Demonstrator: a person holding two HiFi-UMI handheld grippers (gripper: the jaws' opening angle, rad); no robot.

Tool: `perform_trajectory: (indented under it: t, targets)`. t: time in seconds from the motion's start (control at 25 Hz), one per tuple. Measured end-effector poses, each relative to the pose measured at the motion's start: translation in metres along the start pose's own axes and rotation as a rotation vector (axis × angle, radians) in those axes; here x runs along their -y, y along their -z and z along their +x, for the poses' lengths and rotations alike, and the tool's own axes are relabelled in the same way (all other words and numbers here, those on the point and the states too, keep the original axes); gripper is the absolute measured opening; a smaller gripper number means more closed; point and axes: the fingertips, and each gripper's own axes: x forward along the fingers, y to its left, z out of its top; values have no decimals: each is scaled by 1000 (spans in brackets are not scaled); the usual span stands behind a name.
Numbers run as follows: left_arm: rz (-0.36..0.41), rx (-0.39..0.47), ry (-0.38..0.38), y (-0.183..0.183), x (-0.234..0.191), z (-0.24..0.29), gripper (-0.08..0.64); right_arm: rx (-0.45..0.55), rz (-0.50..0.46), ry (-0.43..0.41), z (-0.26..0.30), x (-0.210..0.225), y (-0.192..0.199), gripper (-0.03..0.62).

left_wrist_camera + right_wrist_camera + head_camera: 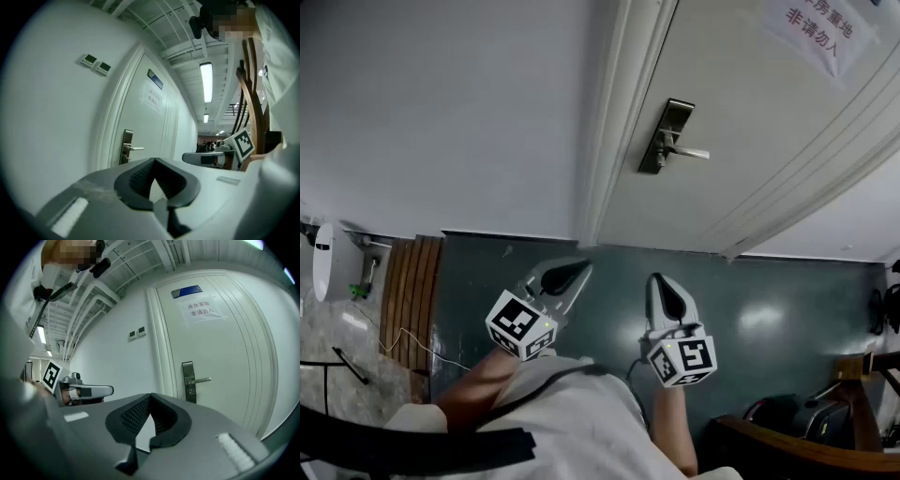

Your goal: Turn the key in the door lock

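Observation:
The white door [750, 141] carries a metal lock plate [667, 136] with a lever handle [689, 152]. I cannot make out a key on it. Both grippers hang level in front of me, well short of the door. The left gripper [579, 269] is shut with nothing in it, and so is the right gripper [657, 279]. From the left gripper [153, 159] the lock plate [125, 146] shows ahead on the left. From the right gripper [150, 395] the lock plate [189, 382] and handle [202, 380] lie ahead on the right.
A paper sign [816, 28] is taped high on the door. The white door frame [605, 122] meets a plain wall with two small control panels [96, 64]. Wooden slats [412, 300] lie at the left on the floor, and a wooden chair [825, 441] stands at the right.

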Motion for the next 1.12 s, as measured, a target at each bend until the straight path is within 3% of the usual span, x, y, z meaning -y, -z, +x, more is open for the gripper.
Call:
perform_trajectory:
  t: [0.56,0.8,1.12]
  targets:
    - [12,-15,-16,3,-6,15,5,2,-4,-19,10,9,-3,8]
    - [14,-21,-30,3,-3,19,6,46,3,-29,5,16,-11,9]
    - [14,-24,-49,6,13,26,6,15,28,-62,-7,29,0,9]
